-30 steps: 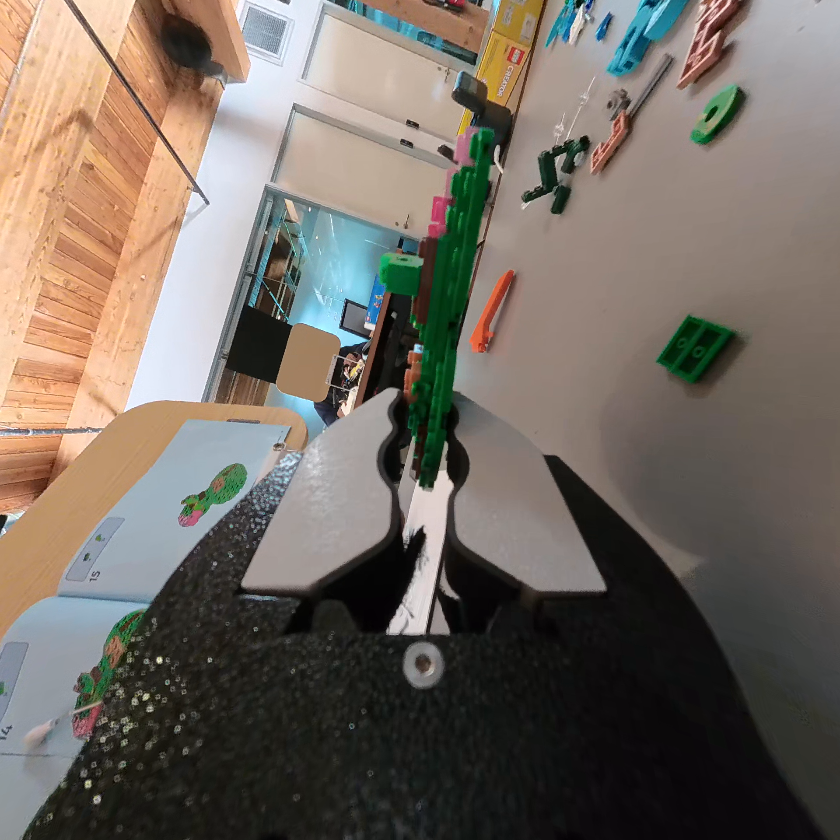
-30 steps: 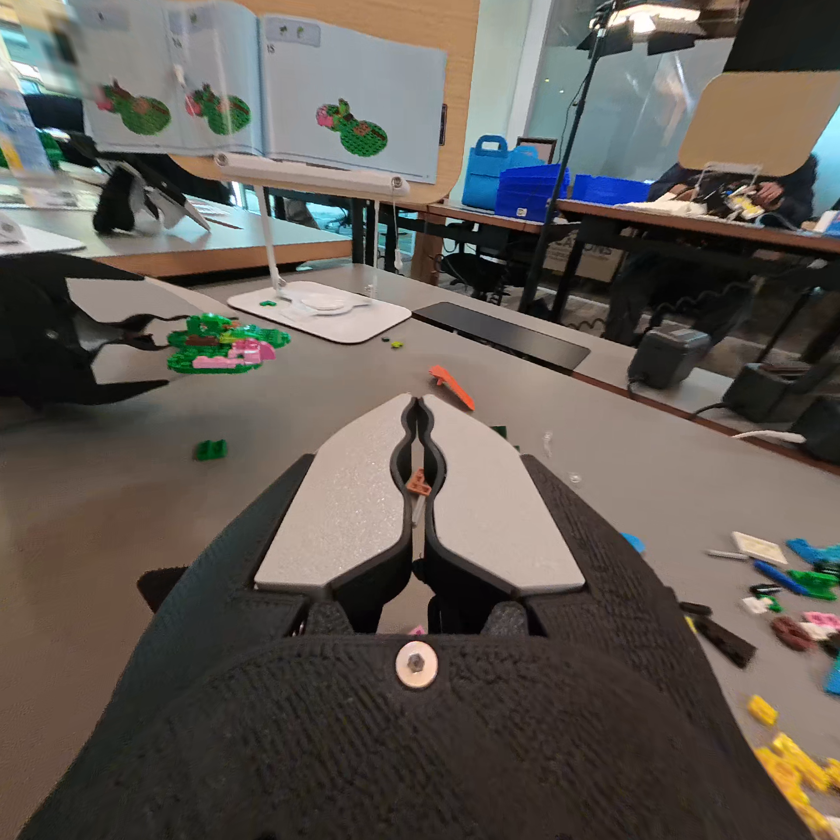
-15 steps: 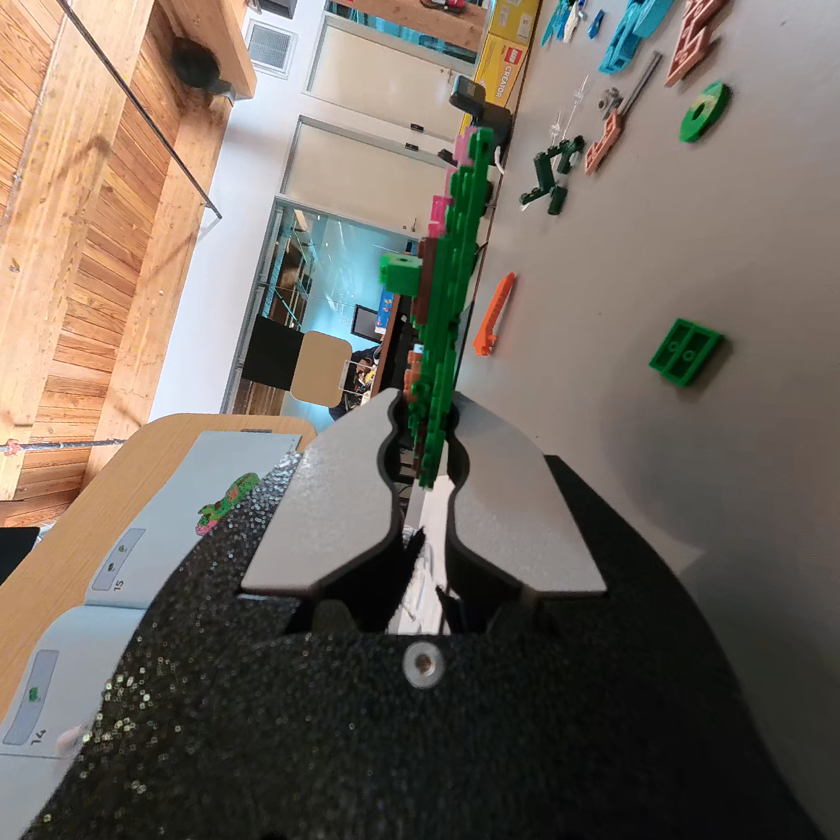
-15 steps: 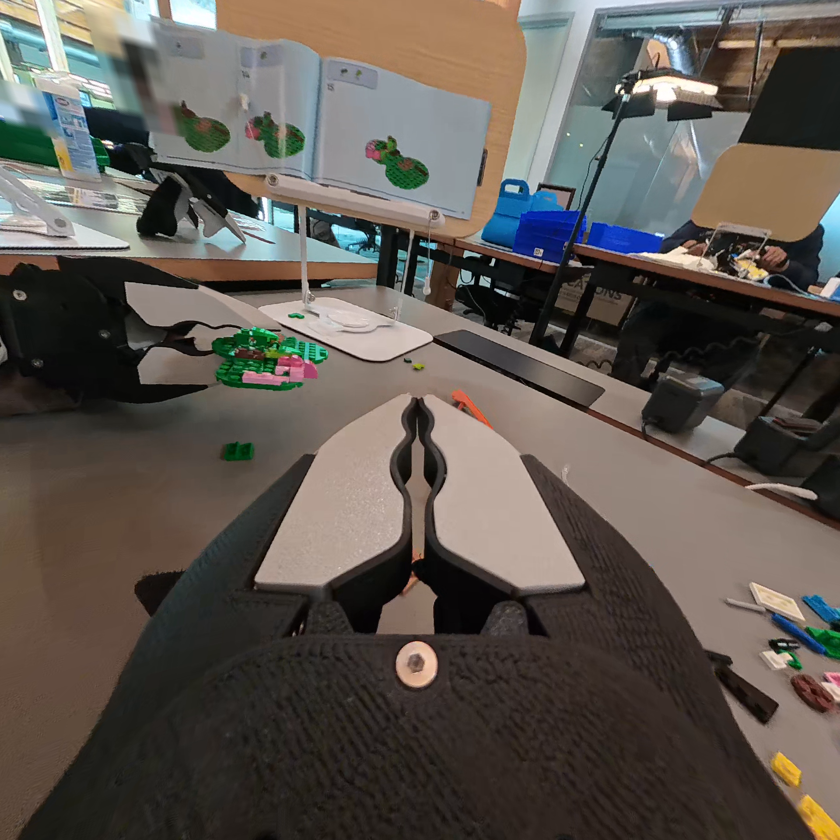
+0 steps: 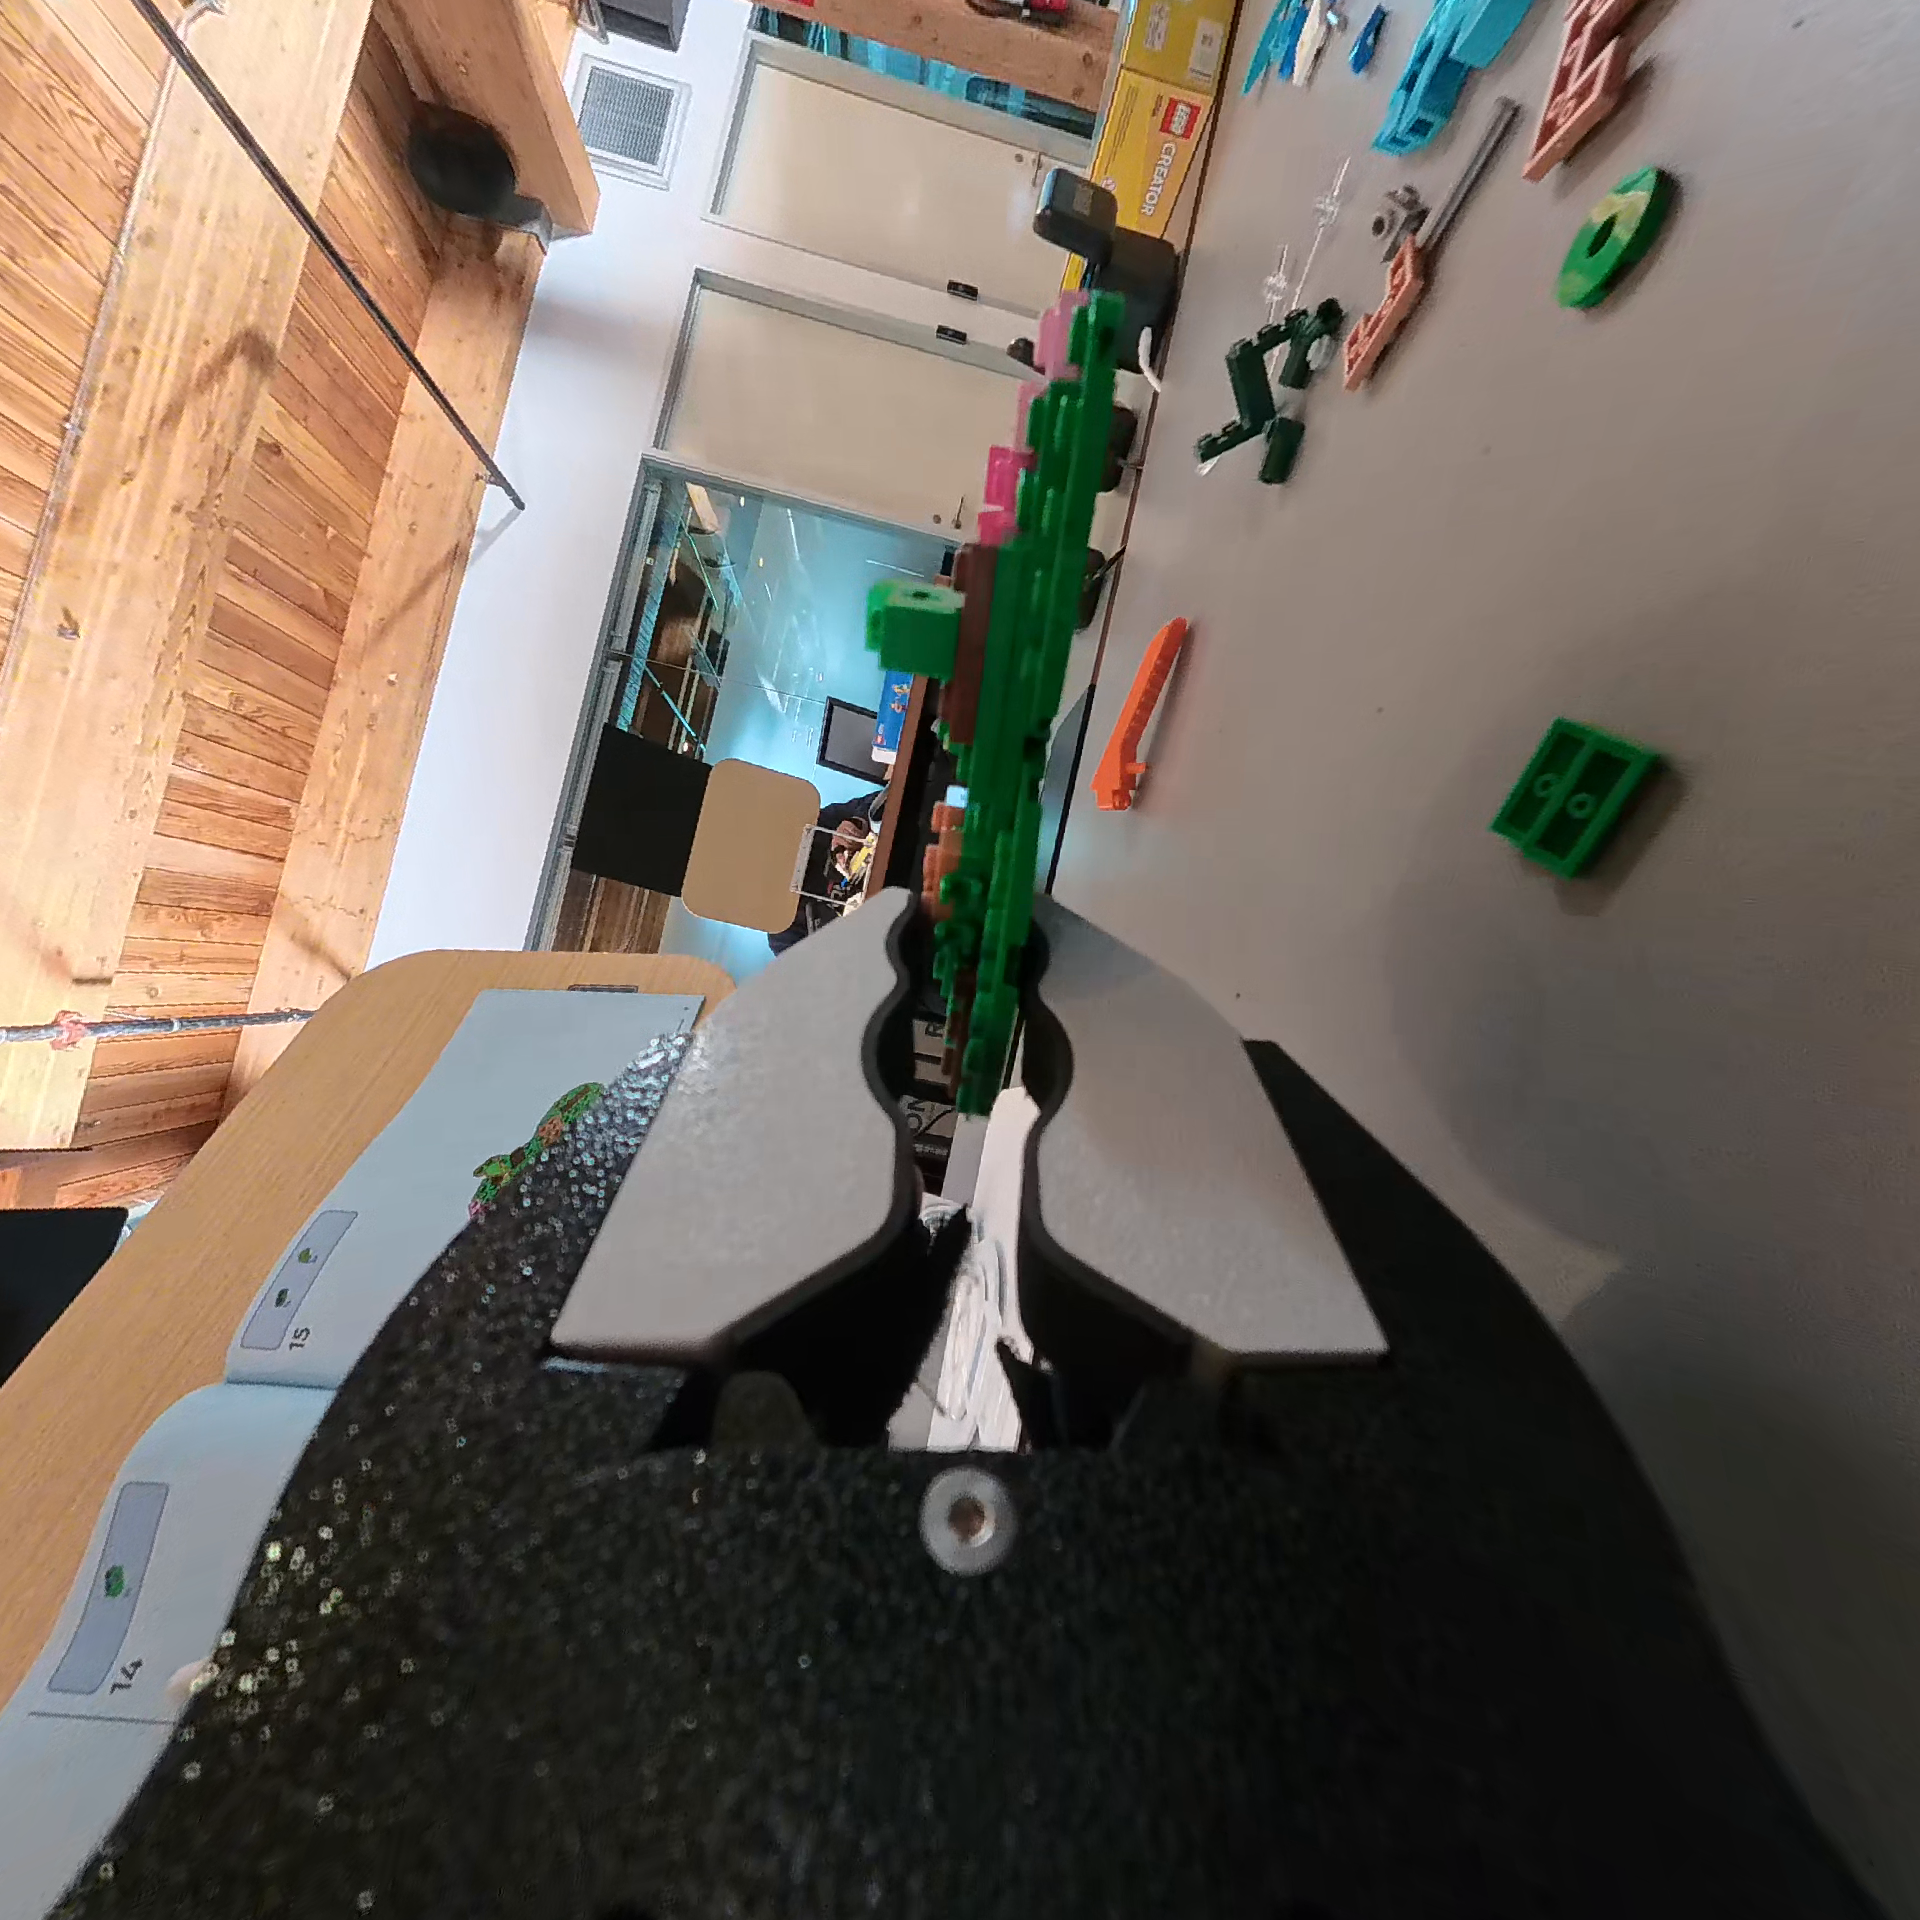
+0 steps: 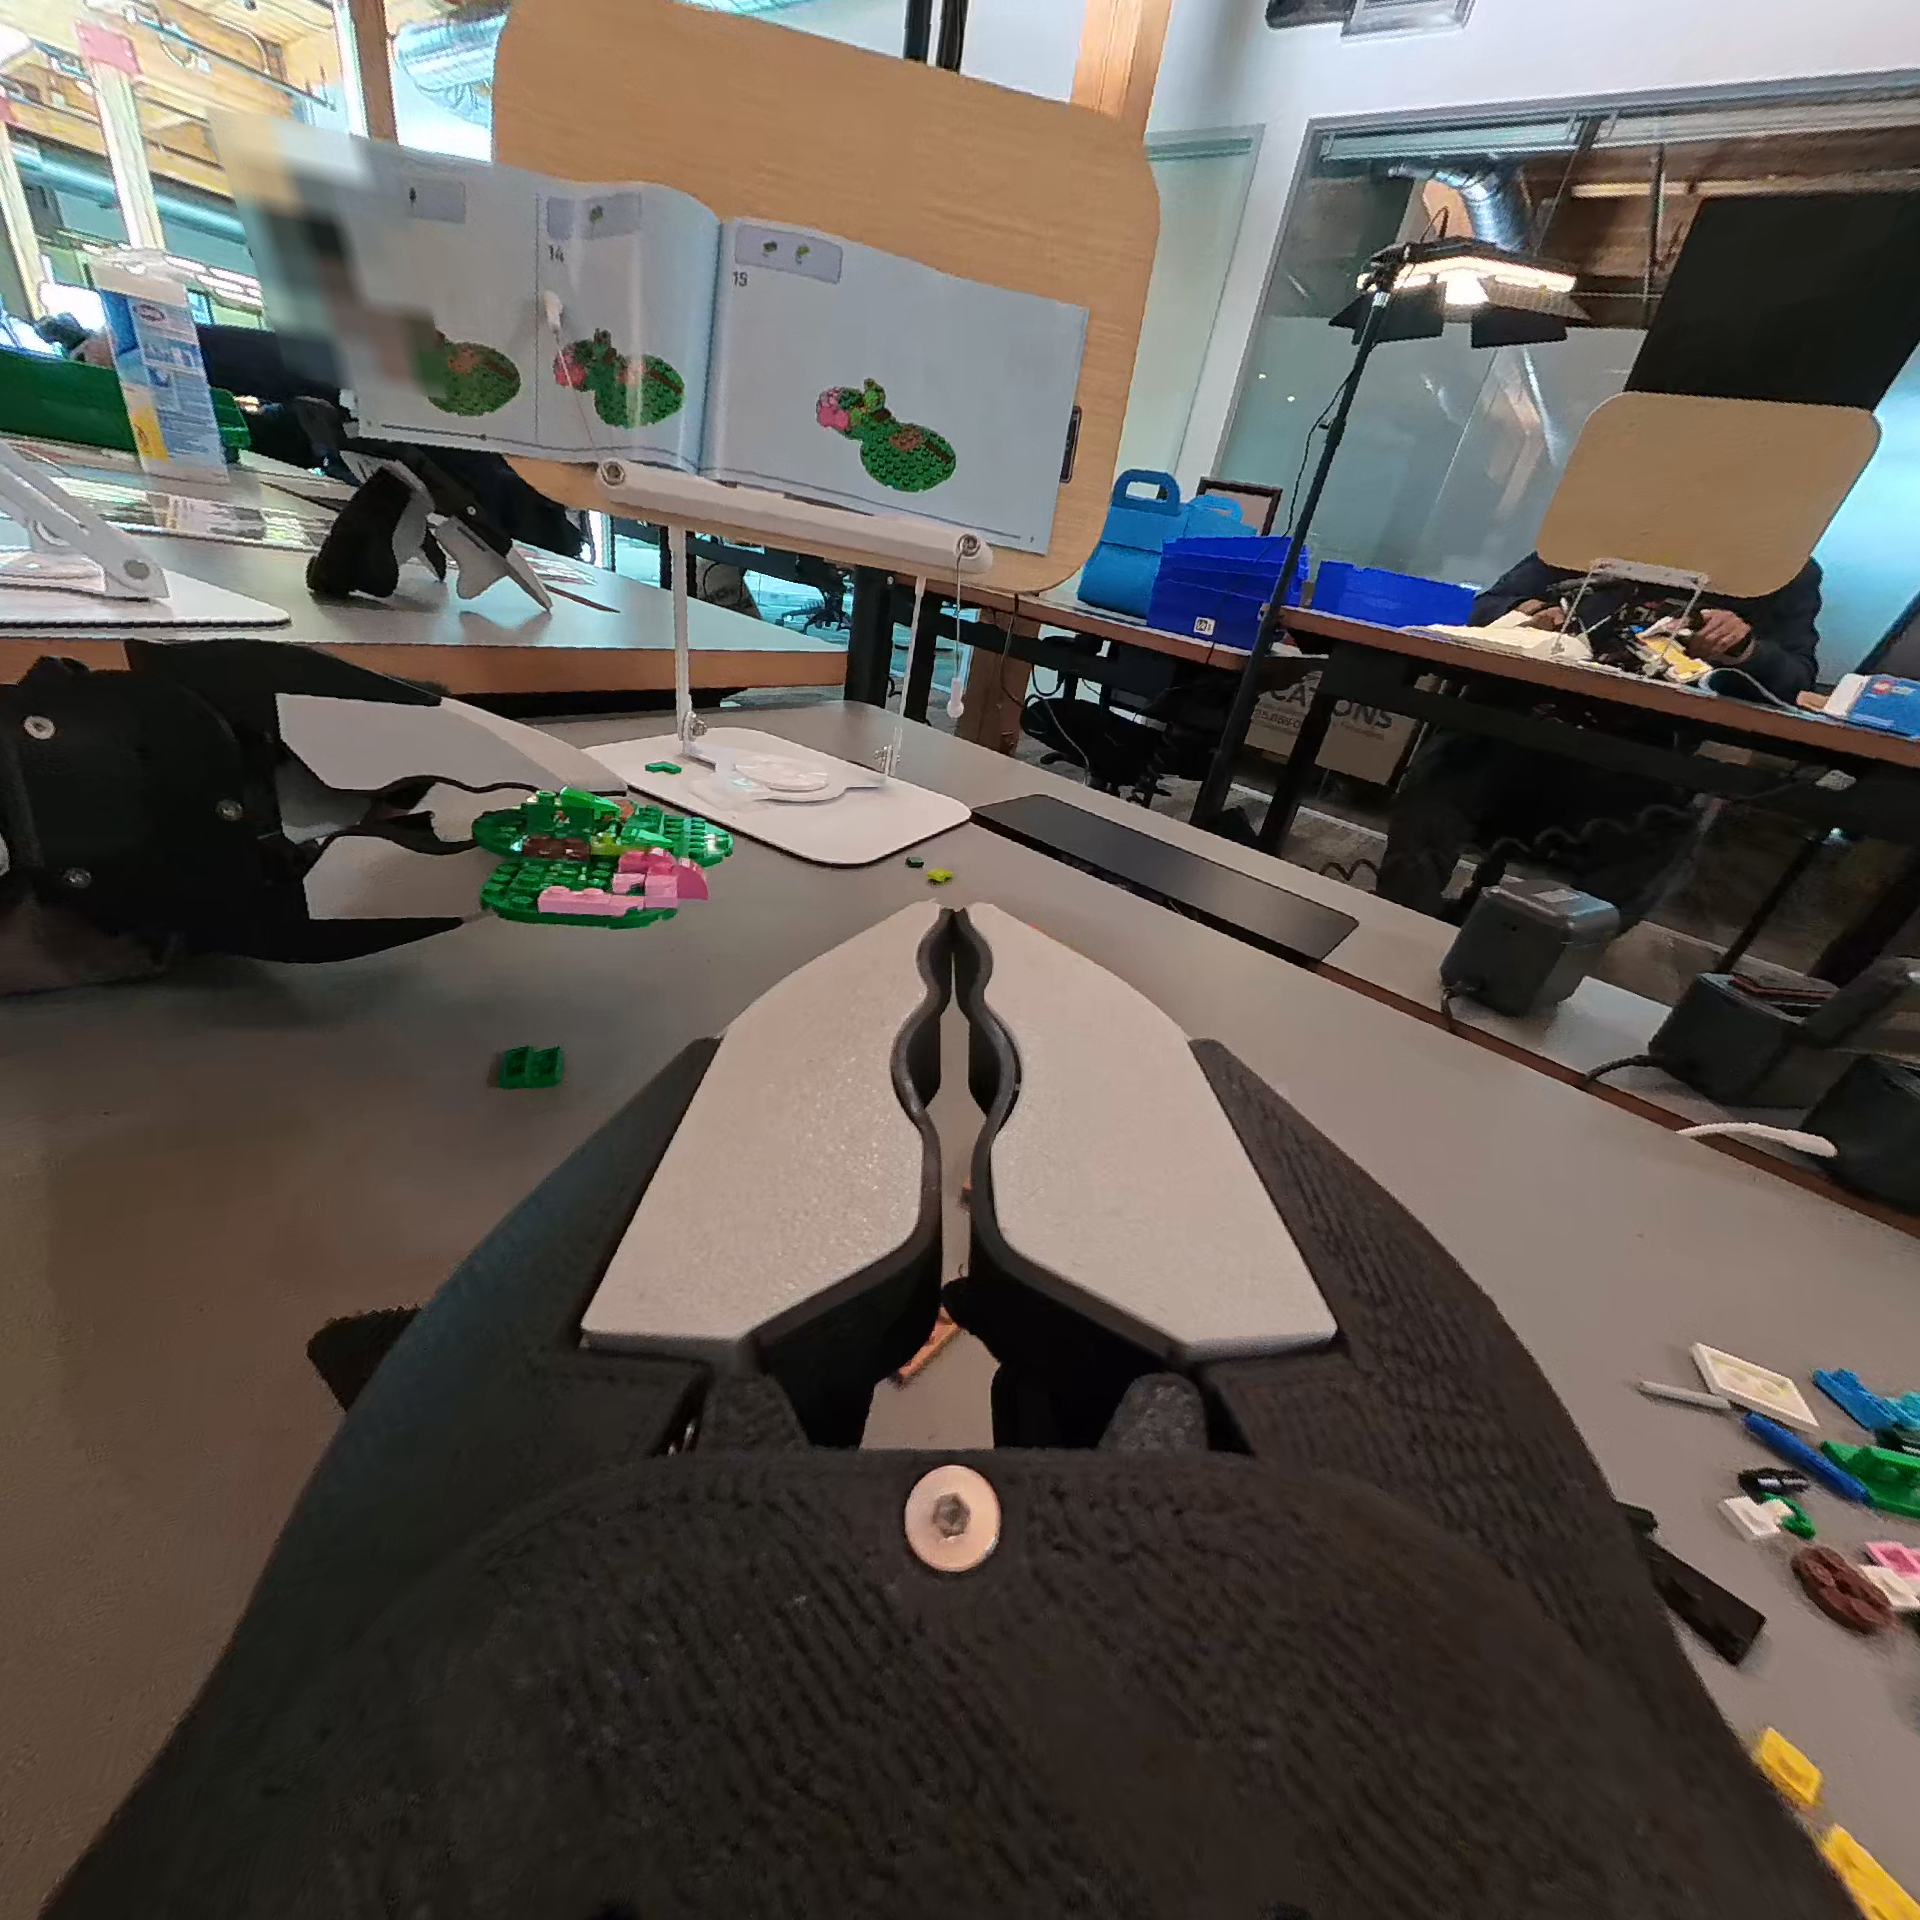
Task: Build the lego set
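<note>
The right gripper (image 6: 951,920) has its fingers pressed together, and only a sliver of something brownish (image 6: 932,1351) shows in the gap low between them; what it is cannot be told. The near end of the green build (image 5: 1013,748) is covered by the left gripper (image 5: 971,935). The left page of the instruction book (image 6: 717,343) is blurred. The loose pieces (image 6: 1844,1475) at the right run off the picture's edge, several too small to identify.

Right tongs (image 6: 952,920) pressed together above the grey table (image 6: 260,1122); left tongs (image 6: 457,862) clamp the green lego build (image 6: 592,857).
</note>
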### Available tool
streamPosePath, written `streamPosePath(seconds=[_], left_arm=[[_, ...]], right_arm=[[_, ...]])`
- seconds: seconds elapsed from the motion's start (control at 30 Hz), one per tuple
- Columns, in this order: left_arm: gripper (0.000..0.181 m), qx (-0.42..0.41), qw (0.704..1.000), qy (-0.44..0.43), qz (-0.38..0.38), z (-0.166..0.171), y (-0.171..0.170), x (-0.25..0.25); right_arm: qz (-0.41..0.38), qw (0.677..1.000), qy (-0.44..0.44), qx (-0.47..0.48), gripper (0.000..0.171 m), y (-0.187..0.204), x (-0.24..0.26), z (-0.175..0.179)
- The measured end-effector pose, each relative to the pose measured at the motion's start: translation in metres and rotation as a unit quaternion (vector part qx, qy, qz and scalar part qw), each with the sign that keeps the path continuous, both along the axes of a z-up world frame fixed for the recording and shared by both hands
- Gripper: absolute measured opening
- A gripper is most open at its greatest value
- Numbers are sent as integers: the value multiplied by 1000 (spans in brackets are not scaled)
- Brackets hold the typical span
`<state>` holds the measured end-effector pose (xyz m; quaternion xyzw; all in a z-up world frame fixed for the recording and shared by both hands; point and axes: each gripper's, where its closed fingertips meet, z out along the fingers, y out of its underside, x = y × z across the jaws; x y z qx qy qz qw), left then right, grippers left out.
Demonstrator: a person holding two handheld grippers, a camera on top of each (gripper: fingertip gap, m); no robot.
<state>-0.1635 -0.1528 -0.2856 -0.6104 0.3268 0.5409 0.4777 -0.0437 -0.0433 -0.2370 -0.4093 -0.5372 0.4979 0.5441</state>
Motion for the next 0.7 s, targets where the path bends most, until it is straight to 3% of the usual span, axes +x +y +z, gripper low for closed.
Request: streamPosePath(seconds=[0.6,0.7], left_arm=[[15,-11,1000,10,-7,-4,2,5],[15,-12,1000,11,-5,-5,2,4]], right_arm=[[5,999,-7,37,0,-11,-1,-3],[-66,992,-24,101,0,0,-4,-15]])
